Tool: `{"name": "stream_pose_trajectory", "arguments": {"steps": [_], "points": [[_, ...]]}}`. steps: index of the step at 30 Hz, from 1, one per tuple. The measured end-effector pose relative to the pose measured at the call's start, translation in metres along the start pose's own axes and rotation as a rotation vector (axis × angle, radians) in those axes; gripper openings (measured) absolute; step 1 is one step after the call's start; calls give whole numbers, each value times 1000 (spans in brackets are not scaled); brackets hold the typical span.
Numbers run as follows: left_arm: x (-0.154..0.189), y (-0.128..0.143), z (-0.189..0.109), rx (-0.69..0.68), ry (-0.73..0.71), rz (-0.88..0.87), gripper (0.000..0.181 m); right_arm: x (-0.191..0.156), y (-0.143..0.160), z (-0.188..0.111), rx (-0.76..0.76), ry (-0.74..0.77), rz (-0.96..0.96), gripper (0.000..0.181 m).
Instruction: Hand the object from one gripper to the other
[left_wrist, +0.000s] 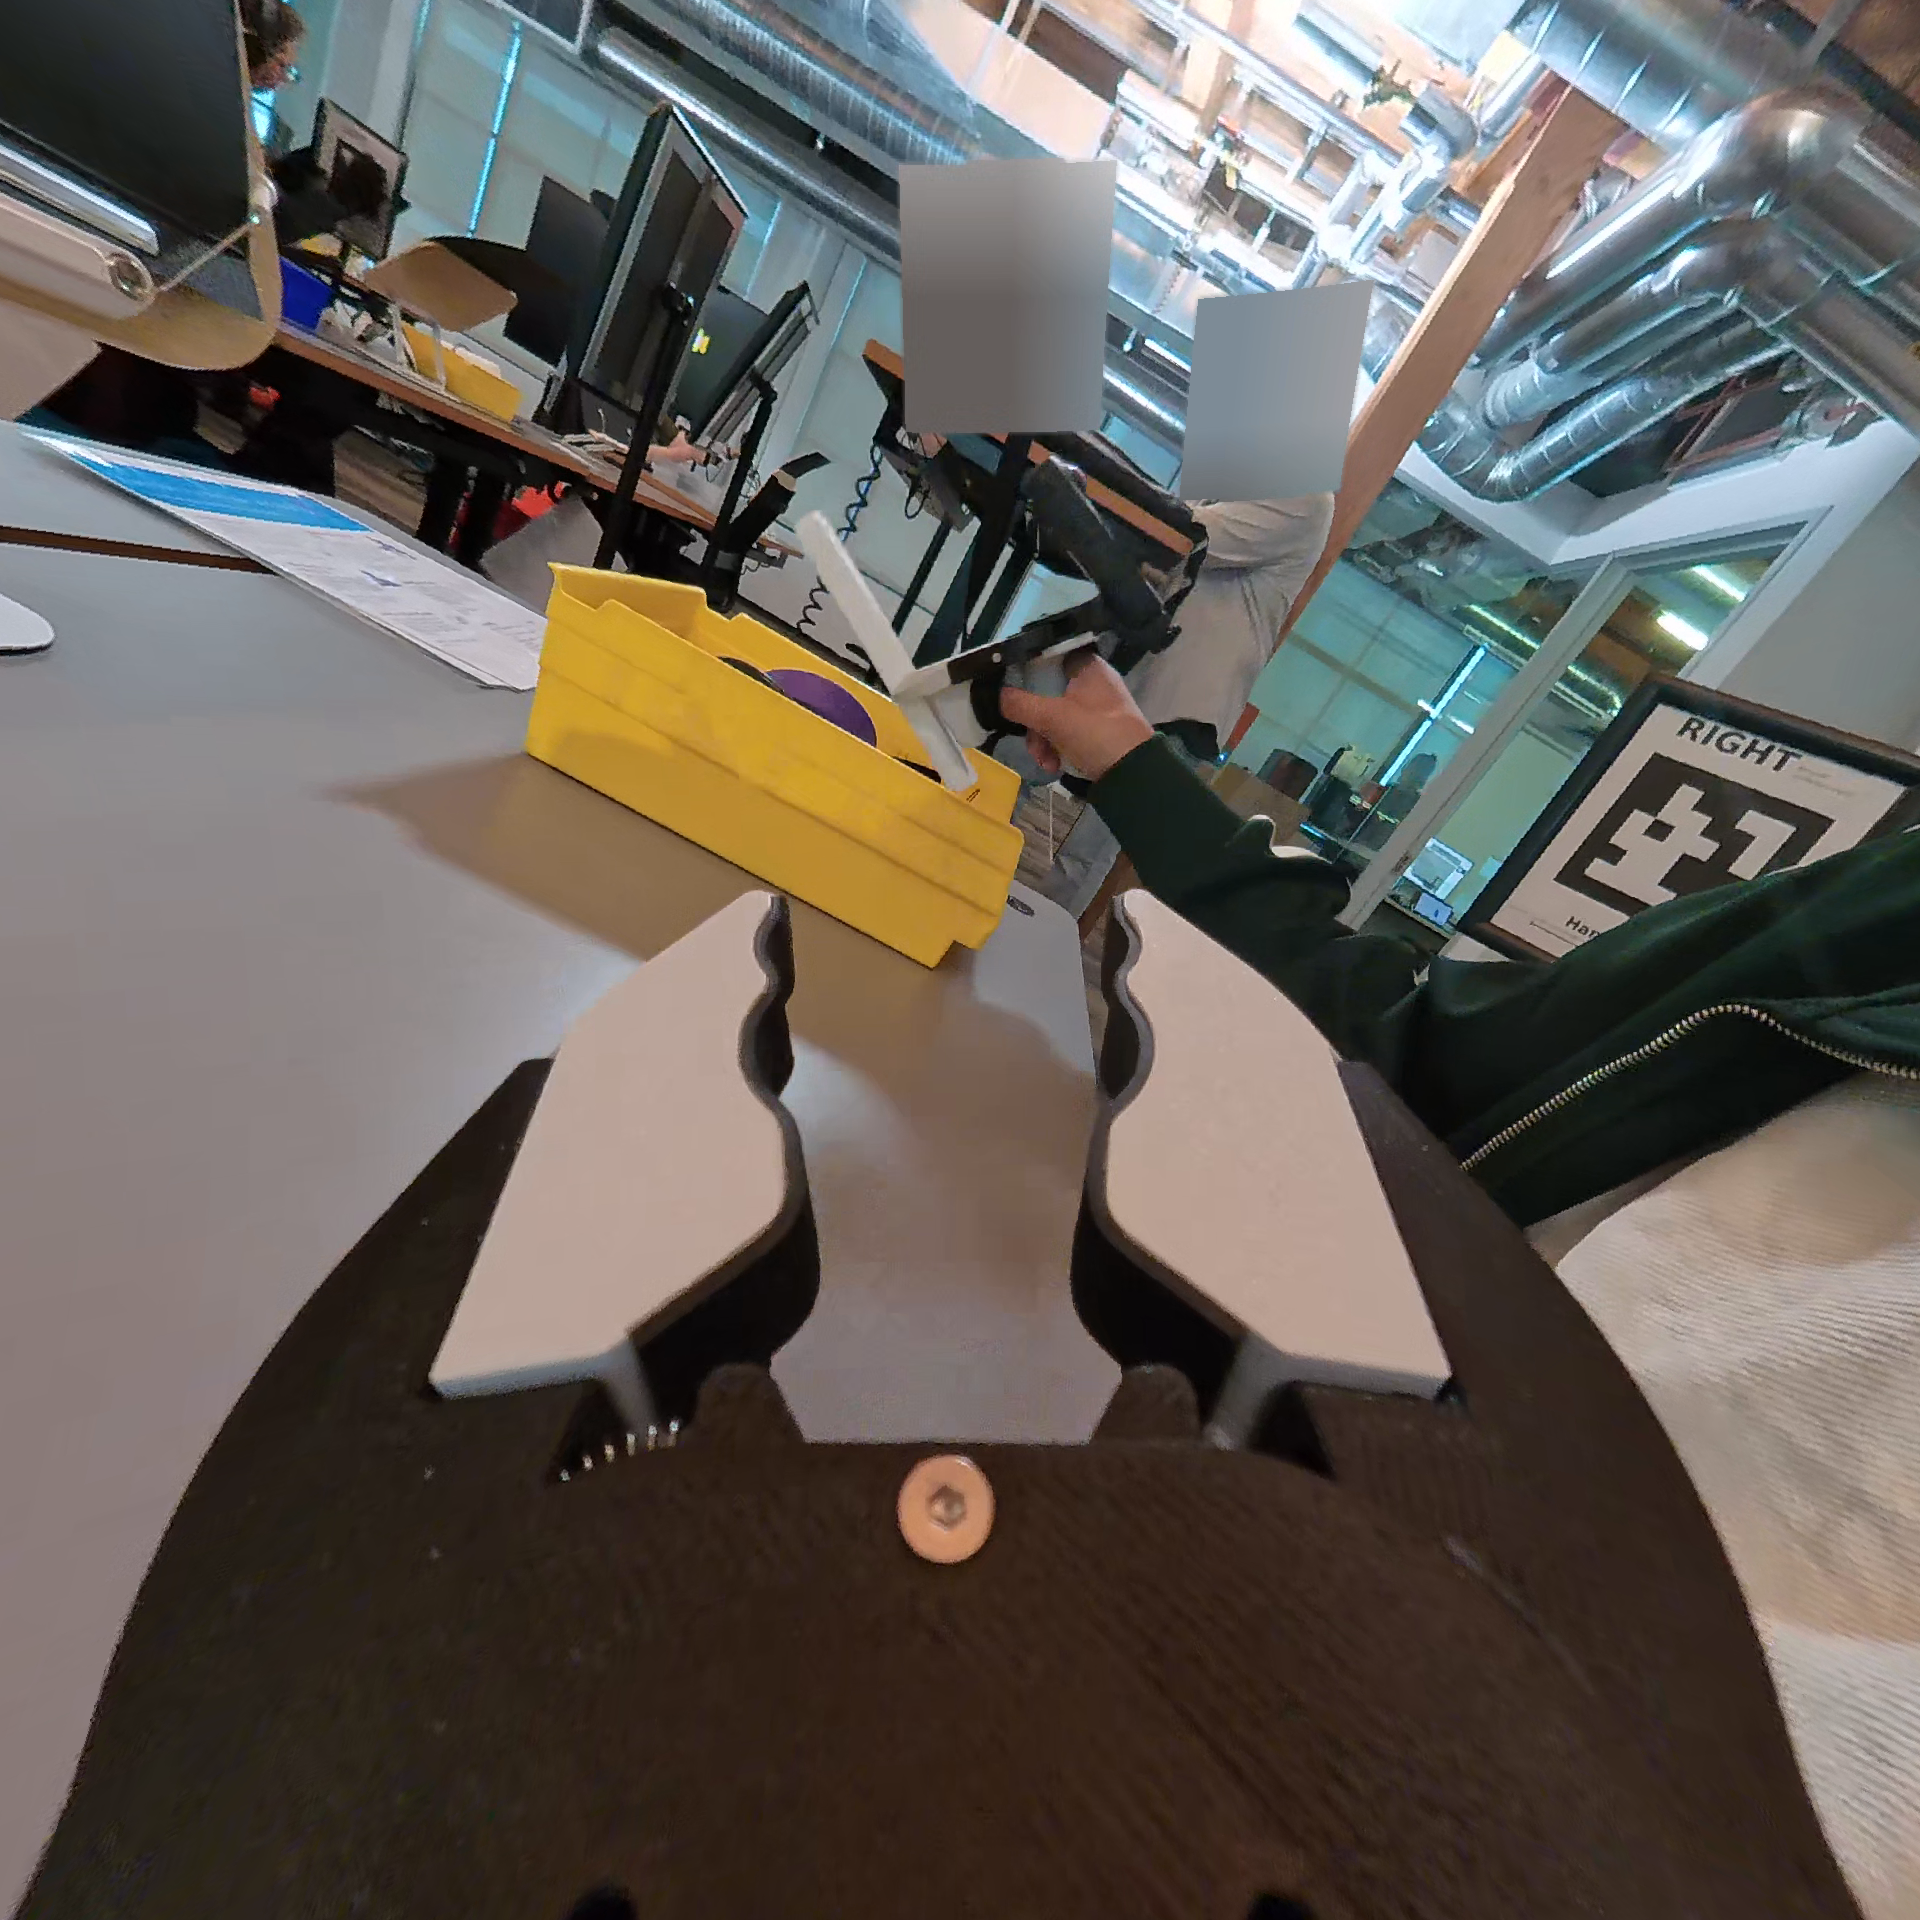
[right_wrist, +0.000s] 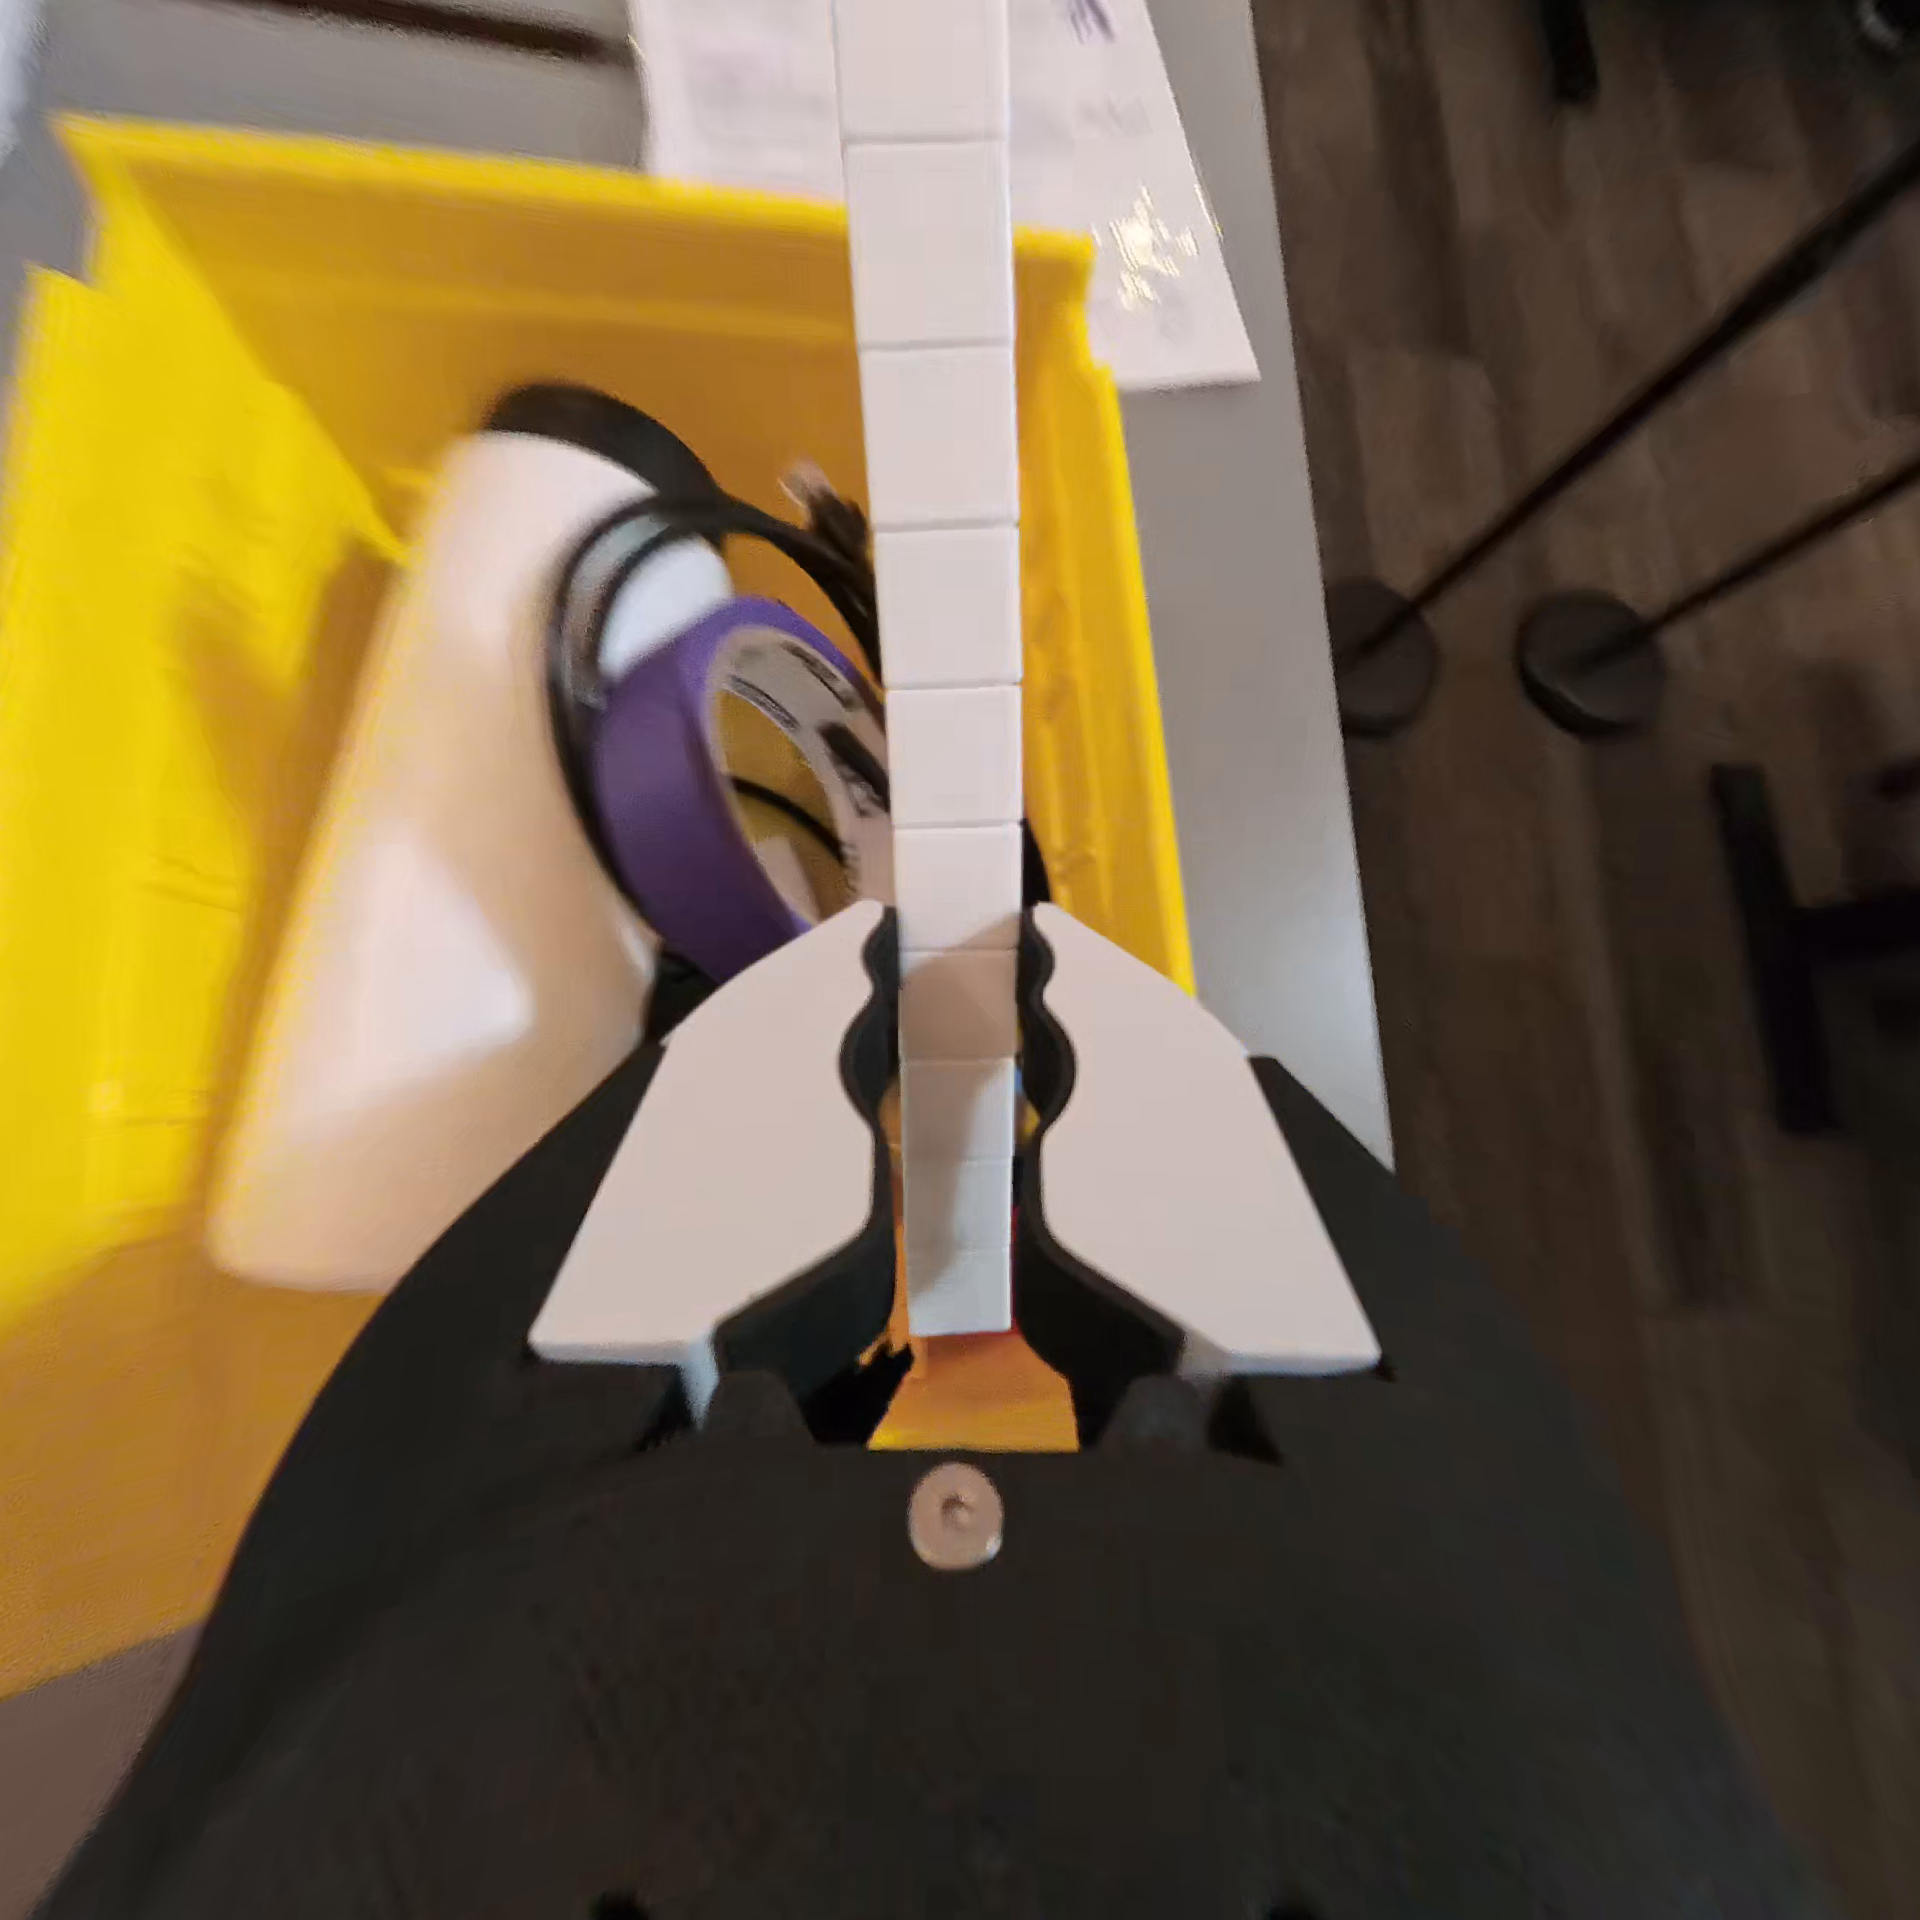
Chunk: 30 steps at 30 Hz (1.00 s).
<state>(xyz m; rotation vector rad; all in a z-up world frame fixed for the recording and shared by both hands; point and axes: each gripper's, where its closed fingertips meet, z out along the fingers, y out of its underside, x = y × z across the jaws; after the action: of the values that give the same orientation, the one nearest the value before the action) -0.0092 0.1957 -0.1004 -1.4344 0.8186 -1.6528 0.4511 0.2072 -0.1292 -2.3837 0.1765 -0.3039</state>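
Observation:
A long white segmented bar (right_wrist: 951, 623) is clamped between the fingers of my right gripper (right_wrist: 958, 925) and sticks out forward over the yellow bin (right_wrist: 416, 281). In the left wrist view the same bar (left_wrist: 854, 603) shows tilted above the bin (left_wrist: 748, 790), held by the right gripper (left_wrist: 920, 681) in a hand with a dark green sleeve. My left gripper (left_wrist: 945, 914) is open and empty, low over the grey table (left_wrist: 260, 883), a short way in front of the bin.
The bin holds a purple tape roll (right_wrist: 675, 769), a white bottle-like object (right_wrist: 416, 883) and black cables. A printed sheet (left_wrist: 343, 561) lies on the table behind the bin. The table's right edge (right_wrist: 1340, 831) drops to a dark wood floor. People and desks with monitors stand behind. About 45 centimetres separates my left fingertips from my right.

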Motion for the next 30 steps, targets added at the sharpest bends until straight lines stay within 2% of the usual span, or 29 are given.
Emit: {"name": "stream_pose_trajectory", "arguments": {"steps": [7, 10, 12, 15, 17, 20, 24, 25, 27, 30], "points": [[1, 8, 4, -30, -1, 6, 57, 15, 21, 26, -159, 119, -78, 22], [1, 9, 4, -36, 1, 7, 57, 13, 20, 29, -151, 134, -138, 41], [1, 9, 4, -36, 1, 6, 57, 10, 11, 20, -104, 142, -146, 53], [0, 10, 4, -39, 3, 0, 57, 3, -20, -10, 42, 172, -189, 53], [-1, 12, 4, -41, 5, -9, 57, -13, -45, -35, 177, 154, -224, 53], [-2, 14, 5, -47, 6, -20, 57, -67, -77, -73, 387, 6, -286, 52], [-4, 18, 6, -61, -2, -20, 58, -168, -97, -116, 720, -284, -310, 56], [-8, 18, 6, -62, -28, -13, 63, -199, -94, -124, 811, -388, -296, 55], [-20, 12, 3, -28, -129, 36, 86, -258, -77, -132, 917, -597, -262, 56], [-29, 5, -4, -20, -221, 116, 100, -332, -43, -117, 844, -813, -254, 62]]}}
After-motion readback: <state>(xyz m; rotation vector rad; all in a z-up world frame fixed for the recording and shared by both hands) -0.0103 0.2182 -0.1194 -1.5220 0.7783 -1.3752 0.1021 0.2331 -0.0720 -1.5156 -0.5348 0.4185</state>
